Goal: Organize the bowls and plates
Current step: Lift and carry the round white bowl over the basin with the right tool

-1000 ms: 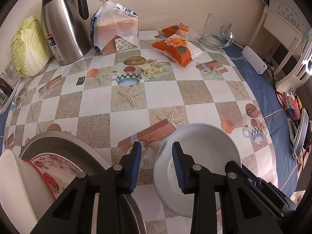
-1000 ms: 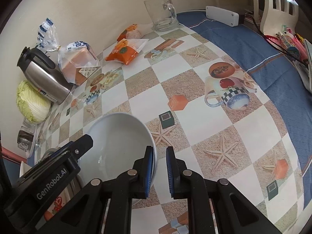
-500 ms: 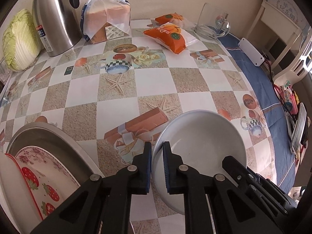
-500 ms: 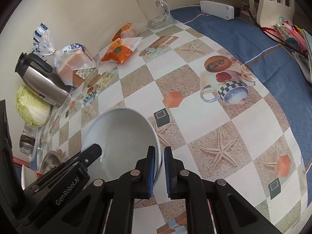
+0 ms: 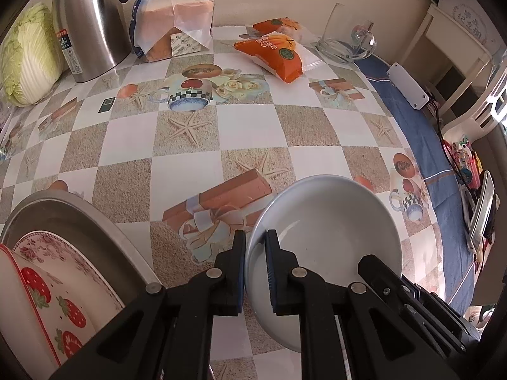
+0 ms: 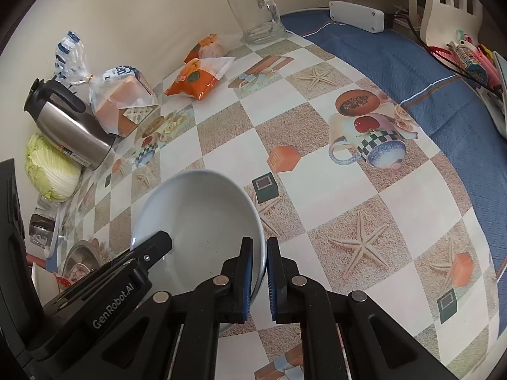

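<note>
A pale grey-white bowl (image 5: 329,215) sits on the patterned tablecloth near the front. My left gripper (image 5: 255,243) is shut on its left rim, one pad inside and one outside. On the opposite rim my right gripper (image 6: 259,250) is shut as well, seen in the right wrist view with the bowl (image 6: 202,218) tilted slightly. At the lower left stands a metal basin (image 5: 79,218) holding a rose-patterned plate (image 5: 63,259) and a strawberry-patterned dish (image 5: 47,300).
Along the back wall are a cabbage (image 5: 25,53), a steel kettle (image 5: 92,22), a bread bag (image 5: 174,22), orange snack packs (image 5: 279,53) and a glass mug (image 5: 345,38). A blue cloth (image 5: 421,145) covers the right side, with a white box (image 5: 408,85) on it.
My left gripper's jaws closed from wide apart onto the bowl's left rim. The right gripper's jaws tightened slightly on the other rim. The left view shifted a little forward.
</note>
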Tool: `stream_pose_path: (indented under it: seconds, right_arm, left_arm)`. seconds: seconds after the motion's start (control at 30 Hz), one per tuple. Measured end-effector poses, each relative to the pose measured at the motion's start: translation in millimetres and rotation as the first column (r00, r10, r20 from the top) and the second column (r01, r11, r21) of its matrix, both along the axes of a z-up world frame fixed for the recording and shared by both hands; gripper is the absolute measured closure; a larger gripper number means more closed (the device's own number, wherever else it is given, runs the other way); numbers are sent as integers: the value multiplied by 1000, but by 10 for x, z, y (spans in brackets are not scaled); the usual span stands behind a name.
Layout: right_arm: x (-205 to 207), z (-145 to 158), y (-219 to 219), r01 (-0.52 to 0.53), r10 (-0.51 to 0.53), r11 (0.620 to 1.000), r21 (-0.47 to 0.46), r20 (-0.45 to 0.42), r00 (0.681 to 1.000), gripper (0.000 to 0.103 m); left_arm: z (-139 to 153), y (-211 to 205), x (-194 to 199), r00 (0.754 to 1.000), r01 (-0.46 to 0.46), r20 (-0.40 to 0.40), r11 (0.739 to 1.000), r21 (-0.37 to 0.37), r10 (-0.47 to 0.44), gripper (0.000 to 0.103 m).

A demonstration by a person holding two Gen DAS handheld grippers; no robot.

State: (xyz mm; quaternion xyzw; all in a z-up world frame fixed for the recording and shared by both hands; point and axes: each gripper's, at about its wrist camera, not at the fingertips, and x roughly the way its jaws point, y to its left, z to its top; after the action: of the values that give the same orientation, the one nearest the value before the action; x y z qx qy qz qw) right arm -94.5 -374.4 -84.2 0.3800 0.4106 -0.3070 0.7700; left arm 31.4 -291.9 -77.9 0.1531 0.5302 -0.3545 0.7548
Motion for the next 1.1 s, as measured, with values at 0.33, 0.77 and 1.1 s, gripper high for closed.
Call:
stream_pose_path:
  seconds: [0.33, 0.77, 1.1]
  right_arm:
    - [-25, 18, 7, 0, 0, 1000, 27, 7, 1000, 93]
    - [38, 596, 244, -34, 39, 997, -76, 60, 997, 93]
    - [254, 1101, 678, -107, 128, 983, -147, 141, 982, 93]
  left_arm:
    - [134, 34, -17, 1000, 0, 15, 1000, -12, 0, 91]
    - [681, 365, 28, 996, -52, 63, 993, -109, 59, 91]
    - [1179, 919, 167, 979, -132, 126, 972, -193, 158, 90]
